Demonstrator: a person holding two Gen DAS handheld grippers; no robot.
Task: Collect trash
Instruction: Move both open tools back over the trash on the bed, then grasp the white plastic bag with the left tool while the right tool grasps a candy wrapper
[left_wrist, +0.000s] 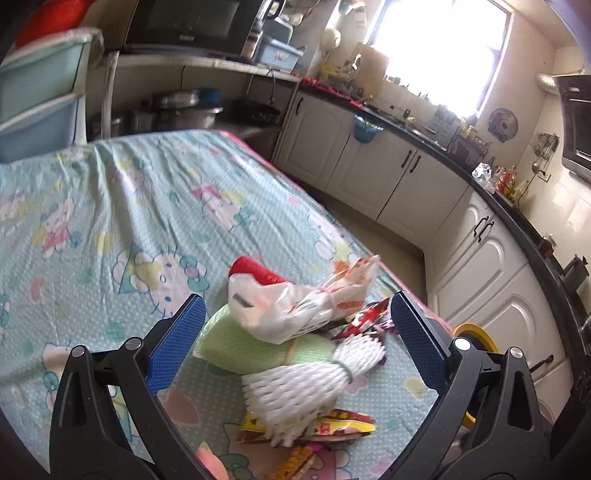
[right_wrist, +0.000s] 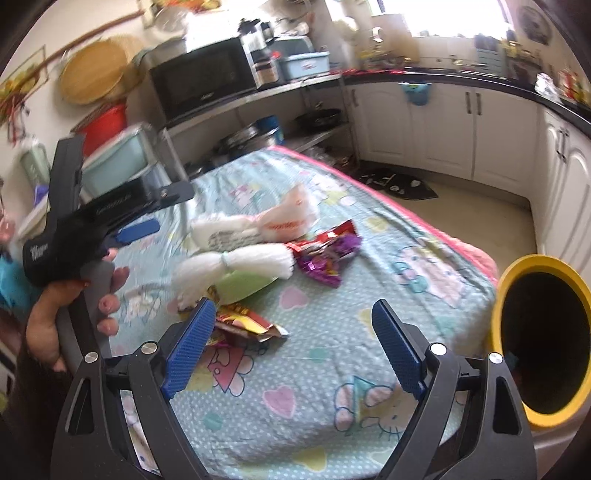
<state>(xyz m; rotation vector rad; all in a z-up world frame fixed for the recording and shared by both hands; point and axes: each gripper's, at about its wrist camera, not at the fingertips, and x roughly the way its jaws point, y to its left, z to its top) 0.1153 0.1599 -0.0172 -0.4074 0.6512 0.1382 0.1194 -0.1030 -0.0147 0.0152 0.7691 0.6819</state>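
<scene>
Ahead of both tongs, left (left_wrist: 297, 332) and right (right_wrist: 293, 332), each spread wide and empty, all the trash (right_wrist: 258, 251) lies uncollected; the yellow bin (right_wrist: 543, 350) waits right.

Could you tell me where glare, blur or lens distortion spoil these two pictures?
Left wrist view: the window is blown out white, the plastic bag and foam net are smeared, and the counter bows. Right wrist view: the left gripper and wall clutter blur, the cabinets curve, and the yellow bin stays fairly sharp.
</scene>
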